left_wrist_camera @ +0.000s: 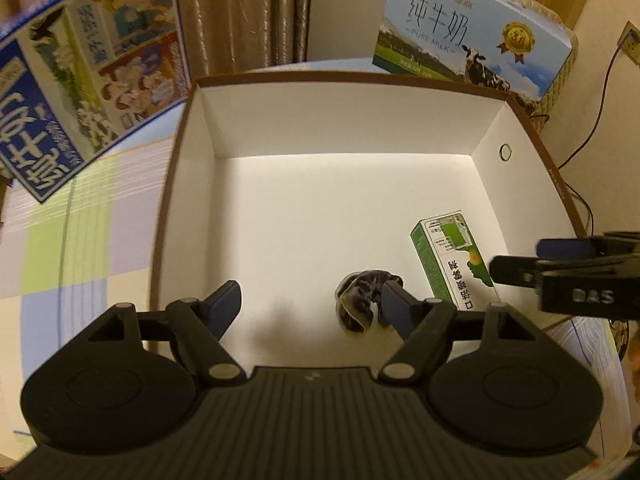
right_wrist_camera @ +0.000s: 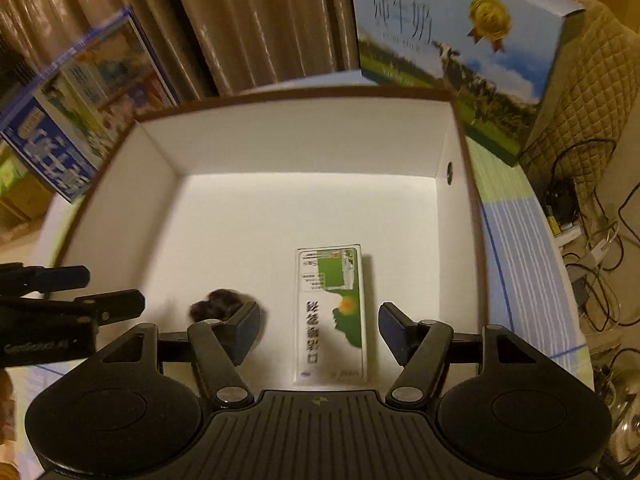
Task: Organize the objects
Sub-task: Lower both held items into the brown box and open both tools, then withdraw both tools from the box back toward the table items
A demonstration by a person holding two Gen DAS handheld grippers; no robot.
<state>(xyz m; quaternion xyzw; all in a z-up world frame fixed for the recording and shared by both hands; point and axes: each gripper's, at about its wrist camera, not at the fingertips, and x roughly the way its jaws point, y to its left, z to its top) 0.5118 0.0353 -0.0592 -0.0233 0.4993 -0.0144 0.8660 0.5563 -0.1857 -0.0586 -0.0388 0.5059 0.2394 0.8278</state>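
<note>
- A large open cardboard box, white inside with a brown rim, fills the middle of both wrist views and sits on a tablecloth of pastel checks.
- The left gripper hangs over the near part of the box floor with its two blue-padded fingers spread wide and nothing between them.
- A dark velvet scrunchie lies on the white box floor at about 5 o'clock in the left wrist view, just behind the left gripper's right-hand finger, which covers part of it.
- A small green and white carton with Chinese print lies flat on the floor just to the right of the scrunchie, near the box's right wall.
- The right gripper hovers directly above that small carton, its fingers spread to either side of it and not touching it.
- In the right wrist view the scrunchie shows at about 8 o'clock, partly behind the left-hand finger.
- Each gripper's tip enters the other's view from the side edge.
- Behind the box, at 1 o'clock, stands a pale blue milk case with a cow, a gold medal and the words "PURE MILK".
- At 10 o'clock a second, dark blue printed case leans at a tilt.
- Brown curtains hang behind, and cables trail at the far right.
</note>
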